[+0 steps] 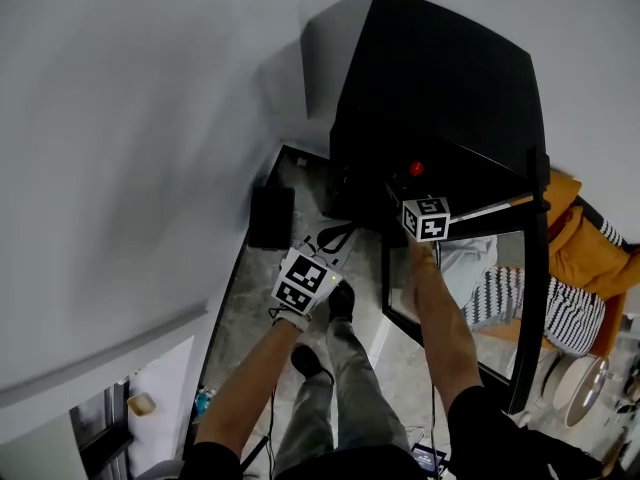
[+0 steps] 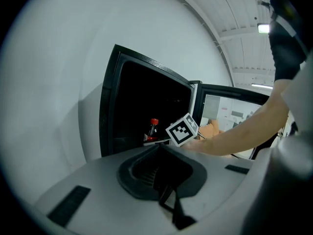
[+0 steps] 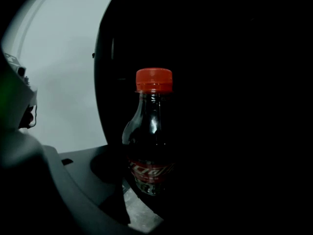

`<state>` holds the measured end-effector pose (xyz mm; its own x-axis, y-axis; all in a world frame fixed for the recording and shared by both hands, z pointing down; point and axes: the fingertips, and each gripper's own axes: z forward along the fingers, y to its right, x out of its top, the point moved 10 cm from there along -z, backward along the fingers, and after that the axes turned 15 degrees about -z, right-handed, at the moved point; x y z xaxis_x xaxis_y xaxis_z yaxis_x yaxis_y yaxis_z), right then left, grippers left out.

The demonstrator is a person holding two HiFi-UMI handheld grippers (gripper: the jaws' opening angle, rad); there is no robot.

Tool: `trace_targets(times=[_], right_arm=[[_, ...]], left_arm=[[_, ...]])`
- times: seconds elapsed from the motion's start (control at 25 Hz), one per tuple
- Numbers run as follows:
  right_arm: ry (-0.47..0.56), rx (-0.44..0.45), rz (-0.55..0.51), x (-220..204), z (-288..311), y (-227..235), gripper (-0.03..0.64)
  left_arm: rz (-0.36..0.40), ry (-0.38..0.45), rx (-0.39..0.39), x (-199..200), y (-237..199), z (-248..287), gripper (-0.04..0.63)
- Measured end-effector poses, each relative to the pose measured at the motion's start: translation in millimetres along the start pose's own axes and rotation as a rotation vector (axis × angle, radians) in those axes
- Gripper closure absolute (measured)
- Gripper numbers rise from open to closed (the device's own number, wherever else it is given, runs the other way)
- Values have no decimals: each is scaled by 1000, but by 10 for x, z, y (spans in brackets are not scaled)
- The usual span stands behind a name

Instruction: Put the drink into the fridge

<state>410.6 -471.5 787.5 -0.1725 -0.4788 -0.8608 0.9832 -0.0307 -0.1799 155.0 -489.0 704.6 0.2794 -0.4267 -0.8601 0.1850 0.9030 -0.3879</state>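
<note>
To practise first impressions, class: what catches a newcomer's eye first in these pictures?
A red-capped cola bottle, upright in the right gripper, stands out against the dark inside of the black fridge. Its glass door stands open at the right; the left gripper hangs lower, empty.
</note>
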Motion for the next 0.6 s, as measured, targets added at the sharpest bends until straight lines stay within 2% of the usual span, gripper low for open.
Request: trace_targets(times=[0.24,0.6], right_arm=[[-30,-42,11,-168,234,95,304],[17,-91,11,-181,386,146,304]], left_arm=[[-22,-8,4,-104,-109,50,591],[-45,13,24,-141,-223,26,591]])
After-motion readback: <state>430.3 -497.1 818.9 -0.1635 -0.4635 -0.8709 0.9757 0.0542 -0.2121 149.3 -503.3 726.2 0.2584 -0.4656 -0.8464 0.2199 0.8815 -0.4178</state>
